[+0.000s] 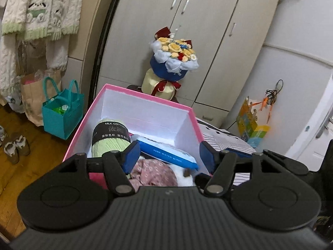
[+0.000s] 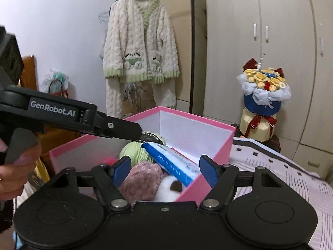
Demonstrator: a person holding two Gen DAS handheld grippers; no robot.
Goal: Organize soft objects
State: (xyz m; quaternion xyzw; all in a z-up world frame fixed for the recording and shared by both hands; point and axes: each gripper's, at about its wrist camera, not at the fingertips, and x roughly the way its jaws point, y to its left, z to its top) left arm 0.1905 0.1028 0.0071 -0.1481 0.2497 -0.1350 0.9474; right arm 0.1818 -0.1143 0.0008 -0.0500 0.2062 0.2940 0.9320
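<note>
Soft objects lie packed in the pink box (image 1: 133,112), which rests on the striped bed (image 2: 291,177). Largest is the green yarn ball (image 1: 108,145), light and springy; grip across its banded middle. The blue wipes pack (image 1: 168,152) leans over it, slick-wrapped and floppy; best pinched at an edge. The pink cloth (image 2: 141,179) is limp and takes a grip at any fold. A white plush (image 2: 168,189) is mostly hidden. Left tool (image 1: 168,156) and right tool (image 2: 164,170) both stand part open above the box, holding nothing.
</note>
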